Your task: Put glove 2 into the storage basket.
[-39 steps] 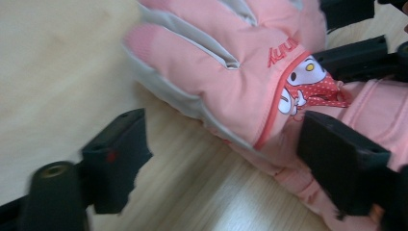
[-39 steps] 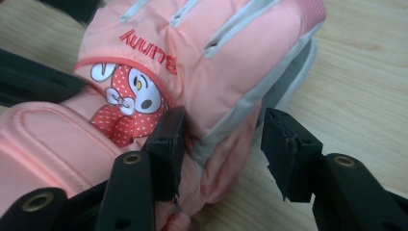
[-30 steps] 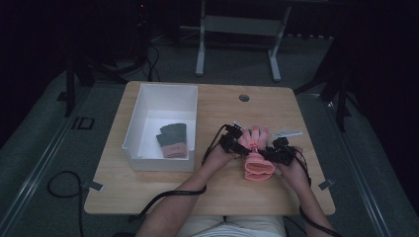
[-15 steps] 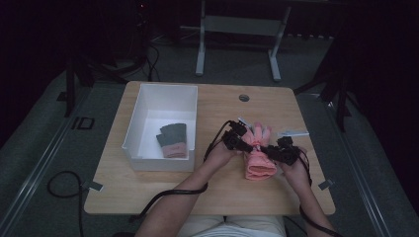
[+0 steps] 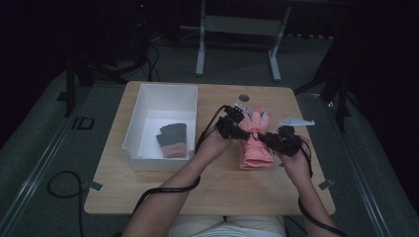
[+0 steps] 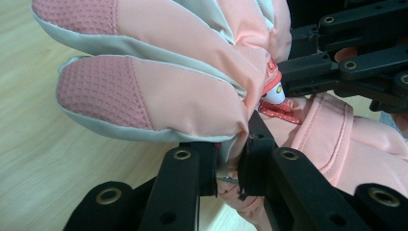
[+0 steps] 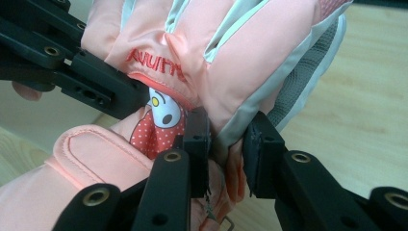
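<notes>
now both the left gripper (image 6: 230, 166) and right gripper (image 7: 226, 154) pinch the pink glove (image 5: 254, 143) from opposite sides.

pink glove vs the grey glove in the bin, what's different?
The pink glove is pinched at its middle by the left gripper and right gripper over the table; the grey glove lies untouched in the white bin. The pink glove looks puffy and padded, the grey glove flat. The pink glove looks larger. Both have fingers pointing away from the person.
</notes>
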A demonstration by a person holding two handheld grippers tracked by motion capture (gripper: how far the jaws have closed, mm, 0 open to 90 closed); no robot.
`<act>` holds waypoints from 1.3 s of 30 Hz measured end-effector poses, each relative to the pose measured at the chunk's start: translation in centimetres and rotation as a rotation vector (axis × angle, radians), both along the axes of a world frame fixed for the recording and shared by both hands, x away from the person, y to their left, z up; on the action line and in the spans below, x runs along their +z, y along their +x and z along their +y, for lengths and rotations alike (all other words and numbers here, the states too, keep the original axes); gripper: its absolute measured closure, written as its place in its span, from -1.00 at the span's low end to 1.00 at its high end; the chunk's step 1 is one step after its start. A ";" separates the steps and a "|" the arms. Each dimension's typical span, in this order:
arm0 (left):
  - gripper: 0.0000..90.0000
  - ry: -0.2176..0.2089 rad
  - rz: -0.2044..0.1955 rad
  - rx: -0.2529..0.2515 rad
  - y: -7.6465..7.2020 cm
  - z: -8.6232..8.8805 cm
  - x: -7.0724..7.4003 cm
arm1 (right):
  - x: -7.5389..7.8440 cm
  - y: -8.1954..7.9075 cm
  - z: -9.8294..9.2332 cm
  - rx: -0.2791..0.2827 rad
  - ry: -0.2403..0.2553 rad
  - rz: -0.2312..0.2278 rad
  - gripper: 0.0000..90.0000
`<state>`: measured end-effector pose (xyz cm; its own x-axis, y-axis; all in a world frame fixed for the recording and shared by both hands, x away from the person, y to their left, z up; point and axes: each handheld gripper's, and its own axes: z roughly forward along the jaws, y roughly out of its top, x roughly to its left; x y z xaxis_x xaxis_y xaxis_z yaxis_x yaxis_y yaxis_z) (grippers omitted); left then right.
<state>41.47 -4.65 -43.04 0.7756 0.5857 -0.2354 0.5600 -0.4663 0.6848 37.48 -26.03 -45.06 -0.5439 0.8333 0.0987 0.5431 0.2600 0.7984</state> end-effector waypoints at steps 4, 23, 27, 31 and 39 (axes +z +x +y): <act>0.77 0.009 -0.014 0.009 -0.2 1.3 1.9 | 1.4 0.0 1.0 0.015 0.009 -0.018 0.63; 0.77 0.071 -0.085 0.093 -0.9 9.0 8.2 | 7.1 1.5 8.9 0.112 0.033 -0.093 0.64; 0.77 0.070 -0.092 0.121 -1.2 10.8 8.8 | 7.8 1.8 10.7 0.137 0.029 -0.096 0.64; 0.77 0.089 -0.106 0.136 -1.4 12.7 9.5 | 8.3 2.2 12.7 0.161 0.037 -0.100 0.64; 0.77 0.110 -0.106 0.174 -1.8 16.8 11.0 | 9.4 2.7 16.7 0.212 0.038 -0.109 0.64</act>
<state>39.63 12.17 -32.07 0.6772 0.7307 -0.0858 0.5666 -0.4436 0.6944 40.13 -9.28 -35.67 -0.7155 0.6961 0.0592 0.3899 0.3275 0.8607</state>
